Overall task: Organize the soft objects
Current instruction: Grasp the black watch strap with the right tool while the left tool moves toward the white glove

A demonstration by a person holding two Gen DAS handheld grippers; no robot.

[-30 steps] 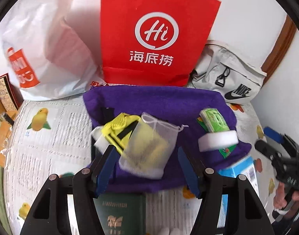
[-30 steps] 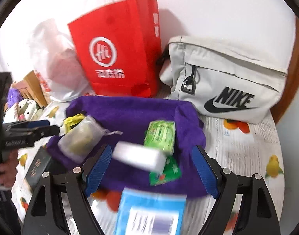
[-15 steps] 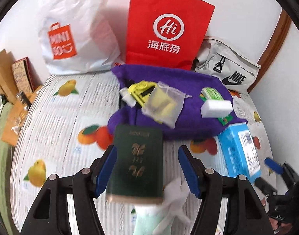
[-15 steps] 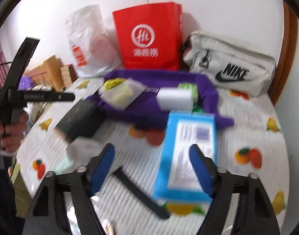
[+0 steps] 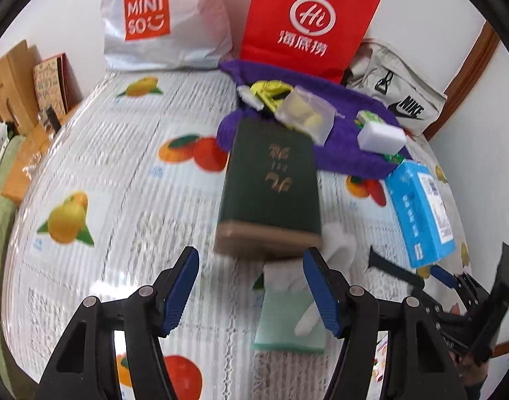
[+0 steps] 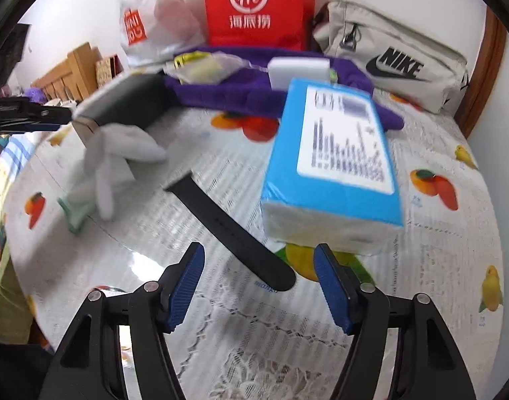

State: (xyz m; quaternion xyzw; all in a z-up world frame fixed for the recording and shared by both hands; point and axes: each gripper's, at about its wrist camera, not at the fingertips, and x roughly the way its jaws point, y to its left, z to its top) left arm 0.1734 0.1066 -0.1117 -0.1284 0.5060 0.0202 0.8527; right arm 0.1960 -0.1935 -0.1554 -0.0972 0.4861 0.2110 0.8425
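A purple towel [image 5: 351, 153] lies at the back of the table with a mesh pouch [image 5: 304, 115], a yellow item [image 5: 268, 95], a white sponge [image 5: 381, 136] and a green packet [image 5: 369, 117] on it. Nearer lie a dark green book [image 5: 271, 180], a pale green tissue pack [image 5: 288, 313] with white tissue sticking out, a blue box [image 5: 421, 206] and a black strap [image 6: 231, 230]. My left gripper [image 5: 251, 286] is open and empty above the tissue pack. My right gripper [image 6: 259, 283] is open and empty over the strap's near end.
A red paper bag [image 5: 308, 23], a white Miniso bag [image 5: 161, 20] and a grey Nike pouch [image 5: 401, 100] stand along the back wall. Wooden boxes [image 5: 11, 76] sit at the left edge. The table has a fruit-print cover [image 5: 121, 183].
Both grippers have pulled back from the purple towel toward the near side of the table. The book, tissue pack, blue box and strap have come into view. Both stay open.
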